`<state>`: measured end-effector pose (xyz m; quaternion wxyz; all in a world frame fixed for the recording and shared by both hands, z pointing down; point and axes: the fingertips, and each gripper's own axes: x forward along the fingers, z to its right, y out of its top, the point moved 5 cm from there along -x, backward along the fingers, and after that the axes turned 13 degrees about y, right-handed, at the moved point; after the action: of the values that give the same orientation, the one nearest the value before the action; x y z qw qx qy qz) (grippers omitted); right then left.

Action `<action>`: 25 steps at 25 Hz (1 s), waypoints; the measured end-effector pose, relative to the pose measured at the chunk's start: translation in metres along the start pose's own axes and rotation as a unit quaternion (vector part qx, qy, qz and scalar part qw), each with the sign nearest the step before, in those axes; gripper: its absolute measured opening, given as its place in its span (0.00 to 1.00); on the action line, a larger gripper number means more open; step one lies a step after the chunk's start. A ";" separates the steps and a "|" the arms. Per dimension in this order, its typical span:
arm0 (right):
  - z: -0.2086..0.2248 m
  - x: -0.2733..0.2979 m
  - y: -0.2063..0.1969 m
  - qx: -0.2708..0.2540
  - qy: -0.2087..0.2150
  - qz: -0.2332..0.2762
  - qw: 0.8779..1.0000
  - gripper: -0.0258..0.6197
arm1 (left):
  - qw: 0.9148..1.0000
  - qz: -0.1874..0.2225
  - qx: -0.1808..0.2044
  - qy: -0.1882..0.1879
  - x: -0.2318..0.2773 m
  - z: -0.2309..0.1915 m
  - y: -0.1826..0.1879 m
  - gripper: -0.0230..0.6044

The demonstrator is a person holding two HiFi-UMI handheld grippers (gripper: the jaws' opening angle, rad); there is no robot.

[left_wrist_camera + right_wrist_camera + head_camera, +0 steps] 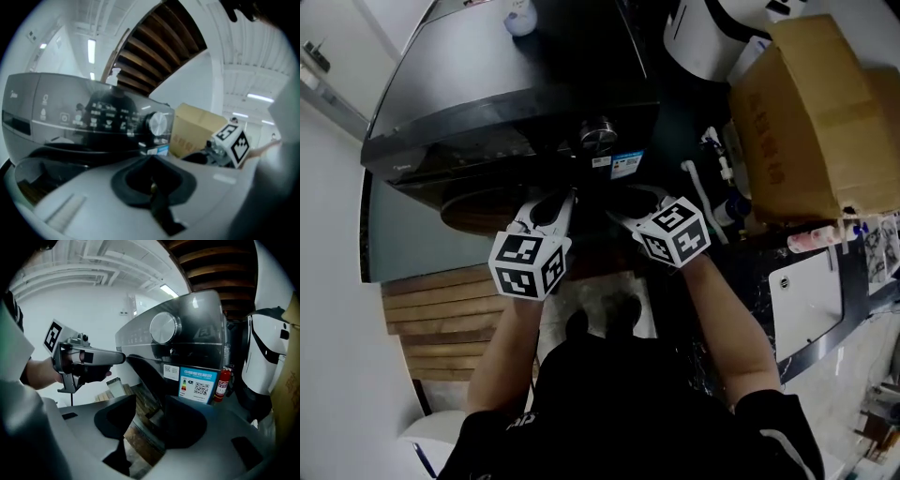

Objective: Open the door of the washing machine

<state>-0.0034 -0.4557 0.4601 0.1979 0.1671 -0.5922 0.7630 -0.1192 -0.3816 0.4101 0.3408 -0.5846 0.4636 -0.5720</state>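
Note:
The black washing machine stands in front of me, its silver knob on the front panel. Its round door hangs below the panel, and the dark rim seems to stand a little off the front. My right gripper is open just under the panel, with the door's rim showing in the gap between its jaws and no pad pressing on it. My left gripper is shut on nothing and points at the control panel, close beside the right gripper. In the head view the left gripper sits over the door.
A large cardboard box and a white appliance stand to the machine's right. A white bottle rests on its top. Wooden slats lie at the lower left. A red fire extinguisher stands beside the blue energy label.

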 end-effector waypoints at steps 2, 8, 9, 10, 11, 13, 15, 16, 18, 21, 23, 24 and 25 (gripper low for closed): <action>0.004 0.012 -0.002 -0.006 0.007 -0.016 1.000 0.34 | 1.000 -0.003 -0.003 0.006 -0.001 -0.004 -0.003 0.05; 0.016 0.041 -0.013 -0.018 0.024 -0.058 0.998 0.35 | 0.999 -0.014 -0.016 0.031 -0.009 -0.018 -0.013 0.05; 0.019 0.045 -0.014 -0.023 0.025 -0.065 0.997 0.35 | 0.999 -0.016 -0.018 0.034 -0.010 -0.020 -0.015 0.05; 0.021 0.048 -0.015 -0.031 0.025 -0.073 0.997 0.35 | 0.999 -0.018 -0.020 0.037 -0.011 -0.022 -0.017 0.05; 0.022 0.052 -0.015 -0.042 0.026 -0.080 0.996 0.35 | 0.999 -0.020 -0.022 0.040 -0.012 -0.025 -0.018 0.05; 0.023 0.061 -0.016 -0.065 0.034 -0.097 0.993 0.35 | 0.998 -0.023 -0.028 0.048 -0.015 -0.030 -0.022 0.05; 0.024 0.070 -0.018 -0.081 0.041 -0.116 0.989 0.35 | 0.998 -0.025 -0.033 0.054 -0.017 -0.034 -0.024 0.05; 0.024 0.073 -0.019 -0.086 0.043 -0.124 0.988 0.36 | 0.997 -0.025 -0.035 0.056 -0.018 -0.035 -0.024 0.05; 0.025 0.078 -0.021 -0.093 0.042 -0.134 0.986 0.36 | 0.997 -0.026 -0.038 0.060 -0.021 -0.038 -0.025 0.05; 0.027 0.084 -0.022 -0.092 0.043 -0.139 0.985 0.36 | 0.996 -0.028 -0.041 0.067 -0.025 -0.043 -0.027 0.05; 0.028 0.087 -0.023 -0.094 0.042 -0.143 0.984 0.36 | 0.996 -0.029 -0.043 0.072 -0.028 -0.047 -0.029 0.05; 0.028 0.087 -0.023 -0.097 0.042 -0.146 0.984 0.36 | 0.996 -0.030 -0.045 0.074 -0.029 -0.049 -0.029 0.05; 0.028 0.088 -0.023 -0.101 0.042 -0.149 0.983 0.35 | 0.996 -0.031 -0.045 0.075 -0.030 -0.051 -0.030 0.05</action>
<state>-0.0674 -0.4686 0.5294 0.3502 0.2008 -0.6258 0.6674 -0.1620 -0.3369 0.4335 0.2605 -0.5689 0.4951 -0.6027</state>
